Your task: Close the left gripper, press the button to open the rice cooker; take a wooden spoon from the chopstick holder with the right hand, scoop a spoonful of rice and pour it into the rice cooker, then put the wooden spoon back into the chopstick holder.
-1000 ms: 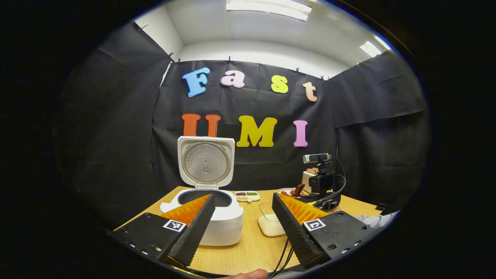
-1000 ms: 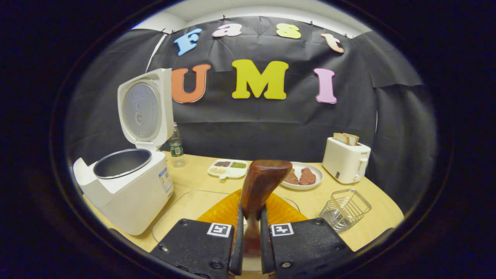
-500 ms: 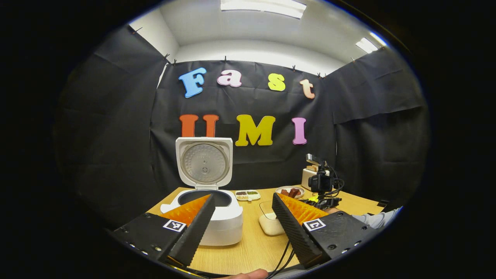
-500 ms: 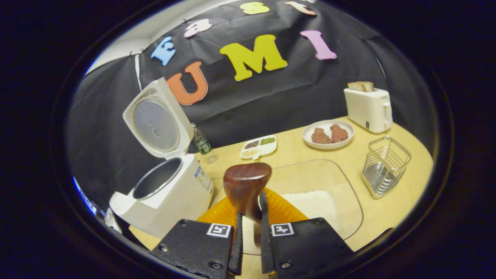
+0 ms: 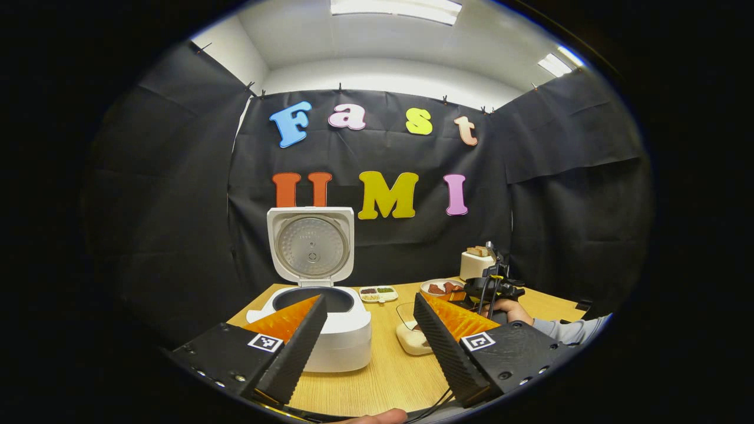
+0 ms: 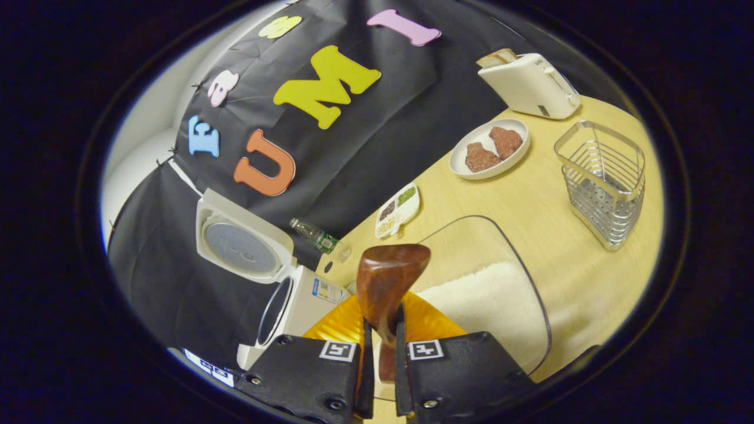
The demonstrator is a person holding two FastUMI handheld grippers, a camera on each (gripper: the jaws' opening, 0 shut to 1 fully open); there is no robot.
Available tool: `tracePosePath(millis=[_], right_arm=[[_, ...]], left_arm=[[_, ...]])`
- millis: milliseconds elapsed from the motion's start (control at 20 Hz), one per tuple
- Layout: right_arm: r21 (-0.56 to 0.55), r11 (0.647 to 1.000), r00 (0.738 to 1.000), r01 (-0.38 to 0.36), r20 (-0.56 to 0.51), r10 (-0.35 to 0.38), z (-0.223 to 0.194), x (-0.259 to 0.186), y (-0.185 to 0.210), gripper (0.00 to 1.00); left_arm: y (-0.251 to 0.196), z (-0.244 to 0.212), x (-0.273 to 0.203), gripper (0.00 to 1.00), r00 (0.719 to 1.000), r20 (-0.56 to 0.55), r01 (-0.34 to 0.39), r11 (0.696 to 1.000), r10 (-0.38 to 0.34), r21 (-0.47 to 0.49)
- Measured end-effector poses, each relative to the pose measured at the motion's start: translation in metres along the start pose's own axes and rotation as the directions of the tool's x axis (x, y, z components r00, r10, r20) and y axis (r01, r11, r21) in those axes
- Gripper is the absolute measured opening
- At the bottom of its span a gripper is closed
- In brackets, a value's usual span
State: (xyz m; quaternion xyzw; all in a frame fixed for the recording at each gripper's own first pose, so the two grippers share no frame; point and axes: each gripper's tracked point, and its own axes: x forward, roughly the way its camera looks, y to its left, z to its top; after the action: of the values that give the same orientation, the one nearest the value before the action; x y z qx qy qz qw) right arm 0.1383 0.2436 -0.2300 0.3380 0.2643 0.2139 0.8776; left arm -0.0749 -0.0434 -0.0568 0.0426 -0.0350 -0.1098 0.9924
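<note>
Spoon clamped in the right gripper, cooker lid up.

Right gripper has its jaws pinched tight on the handle of the wooden spoon, bowl end poking up and forward. The whole right gripper view is tilted, and just past the spoon sits the clear rice container with a heap of white rice in it. Left gripper hangs over the near edge of the desk with its jaws spread wide and nothing between them. Right behind its left finger is the white rice cooker, lid standing straight up, pot showing. Farther back in the right gripper view: the wire chopstick holder, a plate of meat, a small divided dish and the toaster against the wall.
</note>
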Motion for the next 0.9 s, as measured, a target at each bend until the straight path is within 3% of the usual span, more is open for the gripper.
tracePosePath(millis=[200, 300, 650, 750, 900], right_arm=[[0.029, 0.999, 0.996, -0.038, 0.080, 0.036, 0.025, -0.024, 0.002, 0.18], [0.071, 0.993, 0.991, -0.096, 0.102, 0.089, 0.036, -0.034, 0.004, 0.18], [0.339, 0.927, 0.975, -0.161, 0.200, 0.095, 0.062, -0.051, -0.033, 0.18], [0.419, 0.890, 0.967, -0.181, 0.241, 0.083, 0.069, -0.057, -0.040, 0.18], [0.581, 0.773, 0.956, -0.255, 0.271, 0.112, 0.076, -0.065, -0.043, 0.18]], left_arm=[[0.006, -0.001, -0.003, 0.95, 1.000, 0.000, -0.020, 1.000, 0.020, 0.005], [0.005, -0.001, -0.004, 0.94, 1.000, -0.001, -0.019, 1.000, 0.019, 0.001], [0.009, -0.001, -0.012, 0.94, 0.999, 0.016, -0.027, 1.000, 0.027, -0.008], [0.012, -0.001, -0.012, 0.94, 0.999, 0.012, -0.049, 0.999, 0.049, 0.016], [0.008, -0.003, -0.013, 0.95, 0.999, -0.006, -0.051, 0.998, 0.052, 0.036]])
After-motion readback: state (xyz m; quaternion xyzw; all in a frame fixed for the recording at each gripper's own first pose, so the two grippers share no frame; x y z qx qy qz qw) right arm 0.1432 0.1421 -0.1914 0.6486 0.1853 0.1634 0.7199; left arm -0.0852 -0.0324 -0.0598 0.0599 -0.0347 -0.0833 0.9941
